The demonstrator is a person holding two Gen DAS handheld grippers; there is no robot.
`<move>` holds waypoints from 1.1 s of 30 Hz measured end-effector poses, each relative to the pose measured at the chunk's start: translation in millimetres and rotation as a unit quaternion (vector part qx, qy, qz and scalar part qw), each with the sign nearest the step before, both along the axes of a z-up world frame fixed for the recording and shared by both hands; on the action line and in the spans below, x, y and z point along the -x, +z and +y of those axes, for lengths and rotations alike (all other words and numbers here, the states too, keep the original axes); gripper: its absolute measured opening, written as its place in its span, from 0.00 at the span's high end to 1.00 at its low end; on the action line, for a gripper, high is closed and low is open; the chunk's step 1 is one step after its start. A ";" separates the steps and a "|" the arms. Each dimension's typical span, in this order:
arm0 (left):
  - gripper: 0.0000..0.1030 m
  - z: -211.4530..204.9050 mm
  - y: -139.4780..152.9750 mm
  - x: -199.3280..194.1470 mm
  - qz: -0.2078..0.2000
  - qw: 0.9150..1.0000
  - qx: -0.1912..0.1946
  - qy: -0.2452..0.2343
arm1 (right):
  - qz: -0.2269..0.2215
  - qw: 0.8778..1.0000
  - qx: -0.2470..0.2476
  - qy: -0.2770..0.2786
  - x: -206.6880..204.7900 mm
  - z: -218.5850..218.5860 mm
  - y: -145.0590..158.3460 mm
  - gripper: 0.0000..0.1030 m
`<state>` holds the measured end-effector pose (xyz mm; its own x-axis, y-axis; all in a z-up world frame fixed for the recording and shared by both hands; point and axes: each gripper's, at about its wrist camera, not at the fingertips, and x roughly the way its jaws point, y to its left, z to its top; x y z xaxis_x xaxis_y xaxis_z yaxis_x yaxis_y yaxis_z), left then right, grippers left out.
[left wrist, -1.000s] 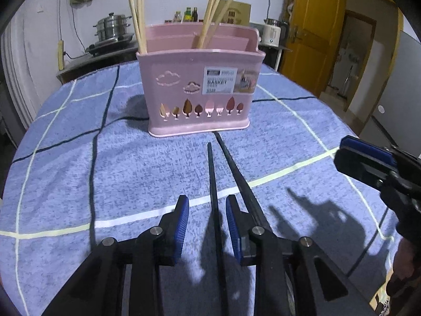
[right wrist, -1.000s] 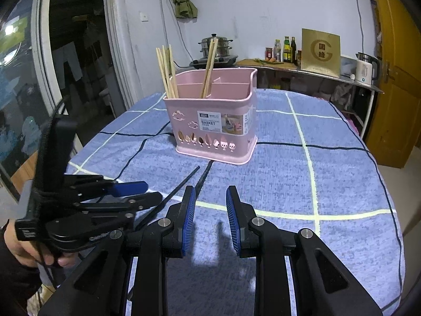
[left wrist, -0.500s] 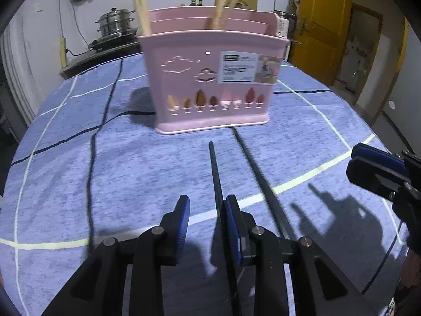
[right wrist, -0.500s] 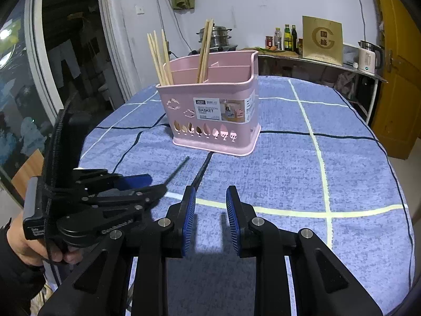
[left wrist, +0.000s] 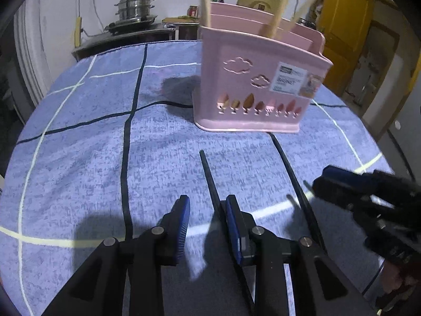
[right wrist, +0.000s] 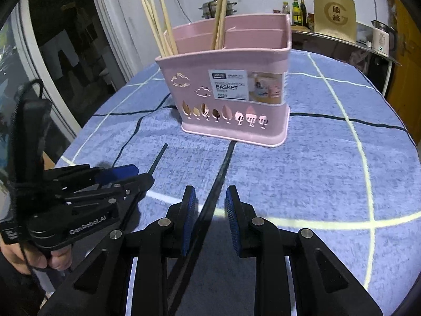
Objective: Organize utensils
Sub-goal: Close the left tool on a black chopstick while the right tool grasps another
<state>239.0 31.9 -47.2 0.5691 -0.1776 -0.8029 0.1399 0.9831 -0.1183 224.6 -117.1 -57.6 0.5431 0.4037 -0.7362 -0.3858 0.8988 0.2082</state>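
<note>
We hold one gripper over each of two black chopsticks lying on the desk [left wrist: 79, 158], which is covered by a blue checked cloth. Both sticks lie flat in front of the pink utensil basket [right wrist: 231, 89], their far ends toward it, so each can be taken separately.

Left gripper [left wrist: 208, 221]: narrow gap, nothing clamped. The left black chopstick [left wrist: 208, 176] runs between the pads, close to the right pad; contact there we cannot tell. Its far tip stops short of the basket.

Right gripper [right wrist: 210, 216]: narrow gap as well, pads clear of the right black chopstick [right wrist: 223, 168], which runs up the middle between them. This stick's far end reaches the basket's base.

Both grippers tilt down toward the cloth, which suits closing on a thin, flat stick; we judge the grasp not yet made.

Light wooden chopsticks [right wrist: 158, 23] already stand in the basket's compartments, so the black pair likely belongs there.

View differences: the right wrist view shows the basket's inner dividers and its label clearly, plus the person's hand [right wrist: 39, 258] on the left gripper's handle. The left wrist view is motion-blurred at the basket but shows both black sticks diverging toward us.
</note>
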 end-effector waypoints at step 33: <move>0.93 -30.4 -1.8 -22.3 -0.006 0.999 -0.047 -0.024 | 0.045 0.998 0.044 -0.013 -46.4 3.8 -17.9 0.92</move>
<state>261.3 1.5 -49.0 0.5712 -0.1297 -0.8105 0.1884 0.9818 -0.0244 271.0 -113.3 -75.5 0.4821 0.3217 -0.8149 -0.3463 0.9244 0.1600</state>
